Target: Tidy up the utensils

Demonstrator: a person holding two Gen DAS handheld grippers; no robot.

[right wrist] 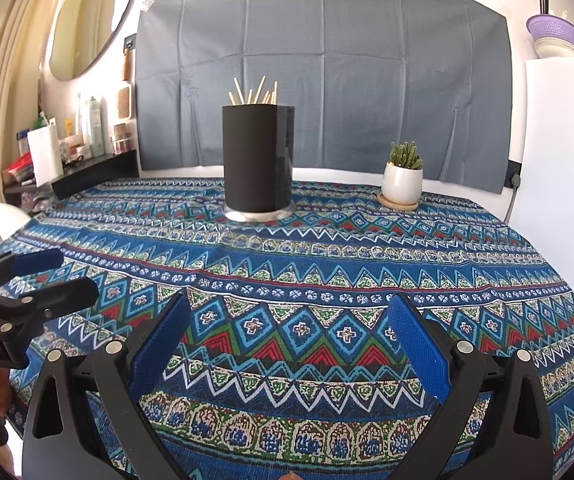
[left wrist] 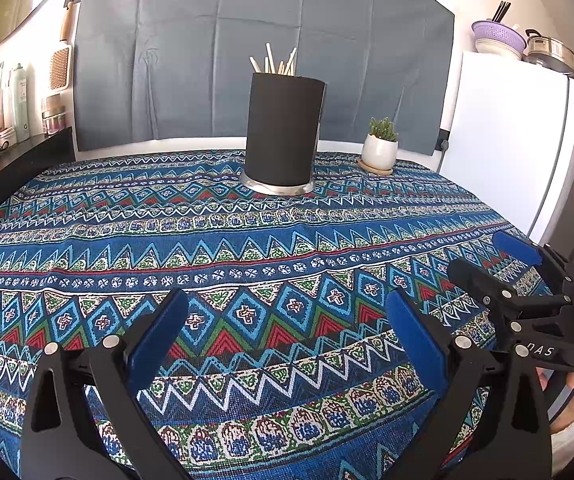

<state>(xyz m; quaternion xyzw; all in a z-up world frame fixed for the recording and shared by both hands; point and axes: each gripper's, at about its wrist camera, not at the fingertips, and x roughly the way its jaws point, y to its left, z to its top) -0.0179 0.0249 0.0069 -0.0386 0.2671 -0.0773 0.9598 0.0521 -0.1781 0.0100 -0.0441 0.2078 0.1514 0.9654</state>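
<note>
A table covered by a blue patterned cloth (right wrist: 327, 248) stands against a white wall (right wrist: 523, 8) hung with a creased grey sheet (right wrist: 327, 80). To the left are cream curtains (right wrist: 3, 92), an oval mirror (right wrist: 91, 16) and a dark shelf (right wrist: 87, 176) crowded with bottles and a paper roll. A white fridge (left wrist: 507, 152) stands to the right, bowls and a pot on top. Bright daylight fills the room
</note>
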